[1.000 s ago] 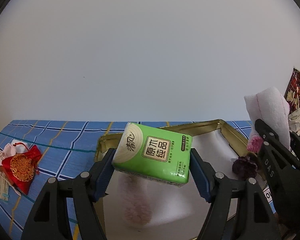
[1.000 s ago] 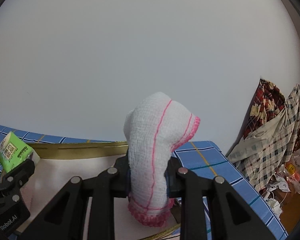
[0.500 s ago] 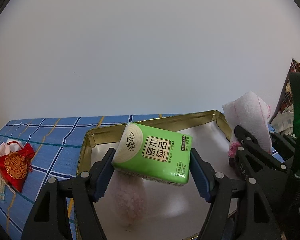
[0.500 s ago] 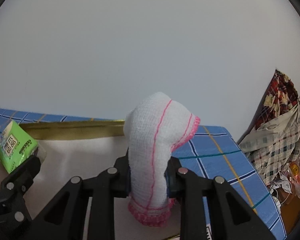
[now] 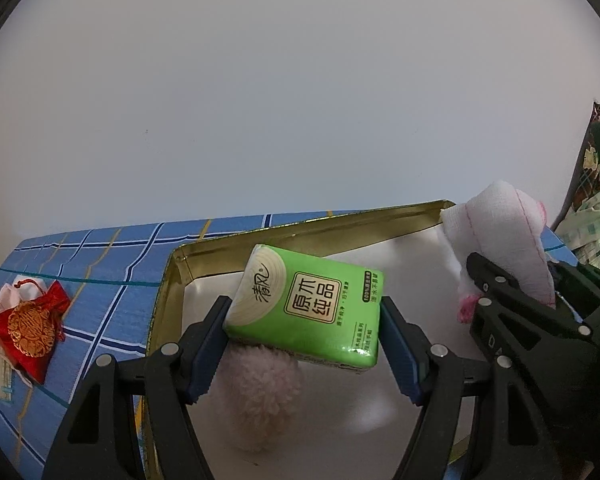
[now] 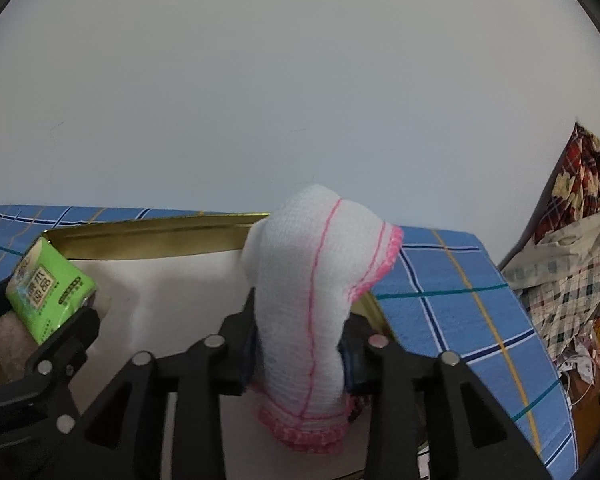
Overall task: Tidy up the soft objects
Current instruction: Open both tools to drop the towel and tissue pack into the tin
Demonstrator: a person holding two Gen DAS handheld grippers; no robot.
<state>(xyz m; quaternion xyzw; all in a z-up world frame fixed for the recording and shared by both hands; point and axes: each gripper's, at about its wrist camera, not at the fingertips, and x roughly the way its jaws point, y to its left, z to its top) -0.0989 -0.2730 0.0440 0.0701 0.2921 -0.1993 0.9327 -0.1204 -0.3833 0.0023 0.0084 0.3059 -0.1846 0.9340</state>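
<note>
My left gripper [image 5: 304, 344] is shut on a green tissue pack [image 5: 308, 308] and holds it above the gold-rimmed tin tray [image 5: 300, 232] with a white lining. A fluffy pink pompom [image 5: 260, 396] lies in the tray under the pack. My right gripper [image 6: 300, 344] is shut on a folded white cloth with pink trim [image 6: 312, 288], held over the tray's right part [image 6: 152, 236]. The cloth [image 5: 504, 240] and the right gripper also show at the right of the left wrist view. The tissue pack [image 6: 48, 288] shows at the left of the right wrist view.
A blue checked tablecloth [image 5: 100, 260] covers the table. A red and gold pouch [image 5: 32, 324] lies on it left of the tray. Plaid fabrics and clutter [image 6: 572, 264] are piled beyond the table's right edge. A plain white wall is behind.
Both grippers have moved forward and lower over the tray, still holding their objects. The pink pompom under the tissue pack now looks nearer and larger.
</note>
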